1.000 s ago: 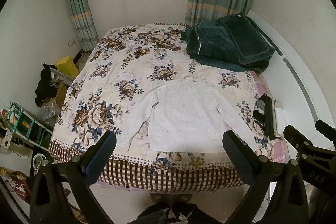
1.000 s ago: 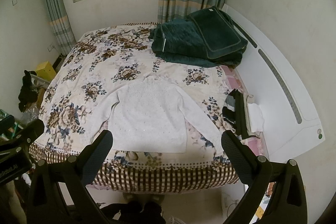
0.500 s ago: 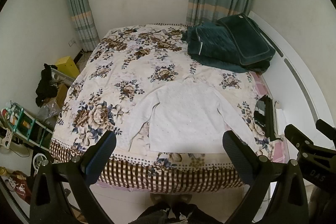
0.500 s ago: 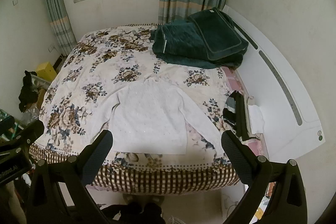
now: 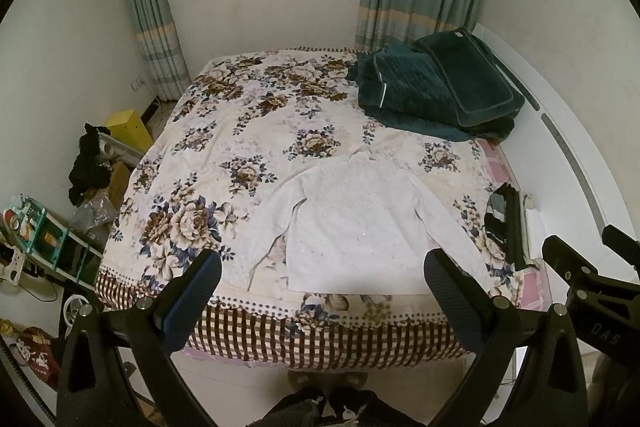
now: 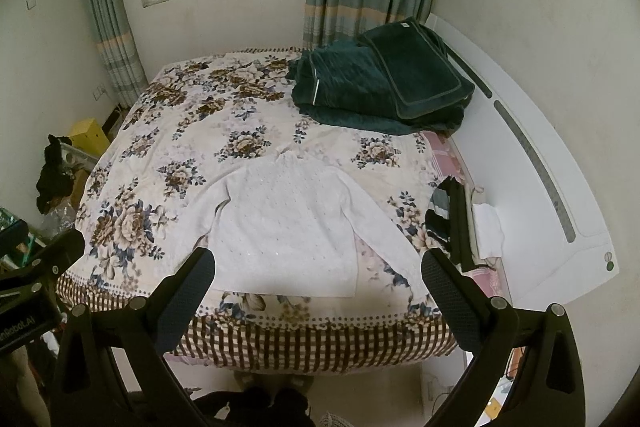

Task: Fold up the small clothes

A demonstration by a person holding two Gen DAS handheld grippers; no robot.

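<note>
A small white long-sleeved sweater [image 5: 352, 223] lies flat and spread out near the front edge of the bed, sleeves angled out to both sides; it also shows in the right wrist view [image 6: 288, 223]. My left gripper [image 5: 320, 283] is open and empty, held above the bed's front edge. My right gripper [image 6: 318, 279] is open and empty too, at the same height. Both are well short of the sweater and touch nothing.
The bed has a floral cover [image 5: 224, 131] with a checked border. A folded dark green blanket [image 5: 436, 95] lies at the back right. Dark and white folded clothes [image 6: 460, 223] lie at the right edge by the white headboard [image 6: 560, 163]. Clutter and shelves [image 5: 44, 239] stand on the left.
Both views have shifted very slightly; the sweater and the open grippers look the same.
</note>
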